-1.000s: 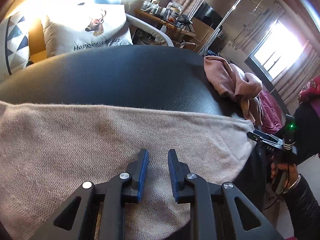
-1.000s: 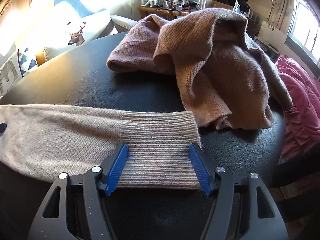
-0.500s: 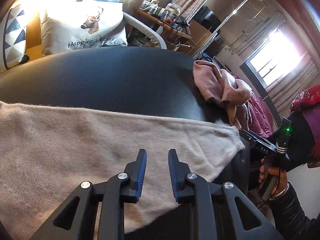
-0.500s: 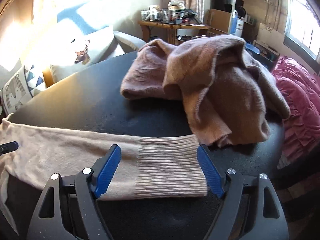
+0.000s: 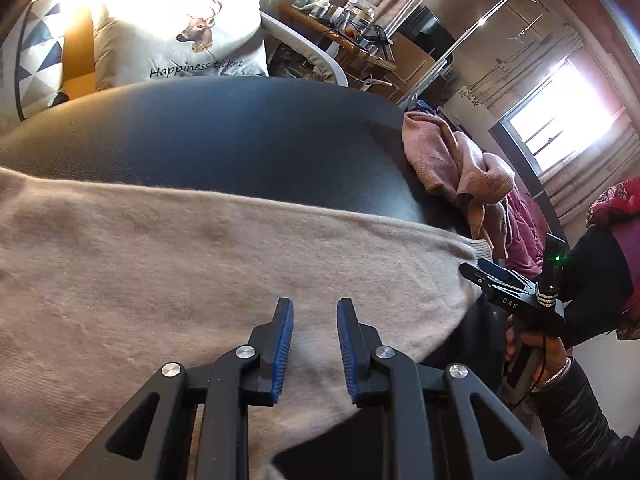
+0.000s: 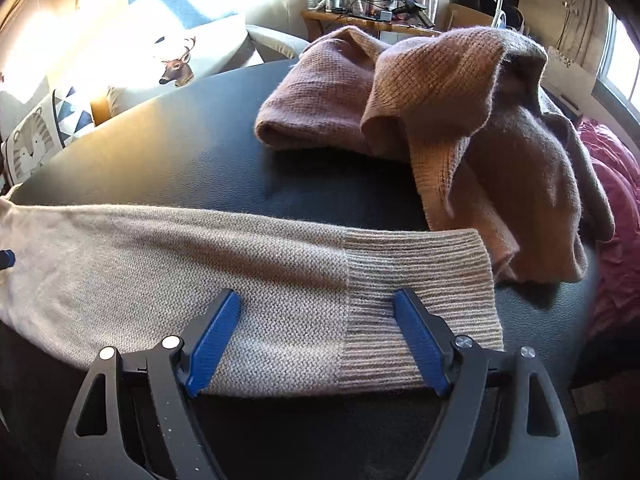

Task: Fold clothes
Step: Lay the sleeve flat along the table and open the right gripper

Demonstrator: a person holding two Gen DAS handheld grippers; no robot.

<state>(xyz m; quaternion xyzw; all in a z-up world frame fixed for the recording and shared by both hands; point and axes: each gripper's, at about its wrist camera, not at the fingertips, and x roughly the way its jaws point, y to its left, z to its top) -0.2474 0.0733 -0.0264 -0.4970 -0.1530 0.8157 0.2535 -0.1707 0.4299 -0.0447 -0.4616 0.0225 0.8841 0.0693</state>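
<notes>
A beige knit sweater (image 5: 200, 260) lies spread on the black round table (image 5: 220, 128). My left gripper (image 5: 314, 304) hovers over its body, the jaws a narrow gap apart with nothing pinched. One sleeve (image 6: 200, 248) stretches to the right and ends in a ribbed cuff (image 6: 420, 280). My right gripper (image 6: 317, 294) stands wide open just above that sleeve, its right finger (image 6: 416, 332) over the cuff and its left finger over the plain knit. In the left wrist view the right gripper (image 5: 486, 270) shows at the sleeve's end, held by a person's hand (image 5: 536, 352).
A crumpled pink-brown sweater (image 6: 460, 100) is piled at the table's far right, close behind the cuff. A magenta quilt (image 6: 612, 200) lies beyond the right edge. A deer cushion (image 5: 180, 40) and a cluttered side table (image 6: 360, 4) stand behind.
The right gripper's jaws have spread wider and it has shifted left along the sleeve, so the cuff now lies under its right finger only. The left gripper has hardly moved.
</notes>
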